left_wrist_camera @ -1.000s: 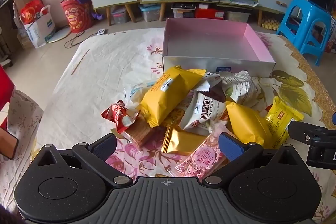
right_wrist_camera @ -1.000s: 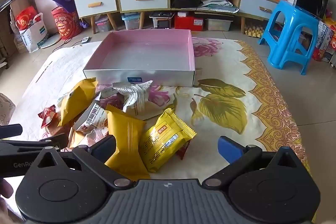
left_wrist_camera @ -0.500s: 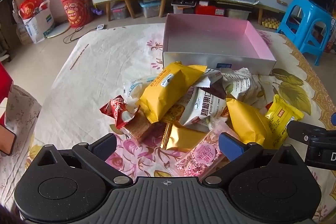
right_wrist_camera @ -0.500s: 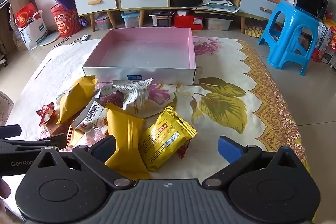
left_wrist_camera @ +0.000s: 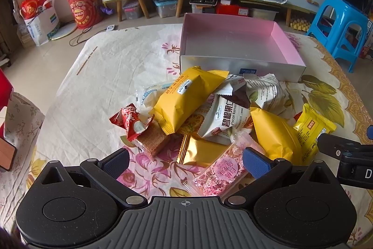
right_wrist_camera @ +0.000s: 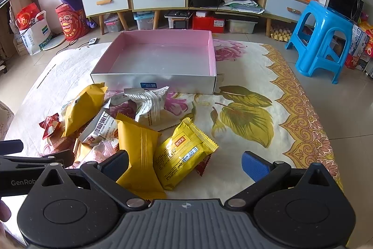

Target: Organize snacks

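A pile of snack packets lies on the flowered cloth in front of an empty pink-lined box. The pile holds a long orange packet, a white pecan packet, a gold packet, a pink glitter packet, a red candy and a bright yellow packet. My left gripper is open and empty, just short of the gold and pink packets. My right gripper is open and empty, with the yellow packet and an orange one between its fingers.
The cloth-covered table drops off at the right, where a blue plastic stool stands on the floor. Cabinets and storage bins line the back wall. A patterned cloth thing sits at the left edge.
Both grippers have drawn back and risen slightly, so the pile and box sit a little lower and farther in view. Nothing was gripped or shifted.
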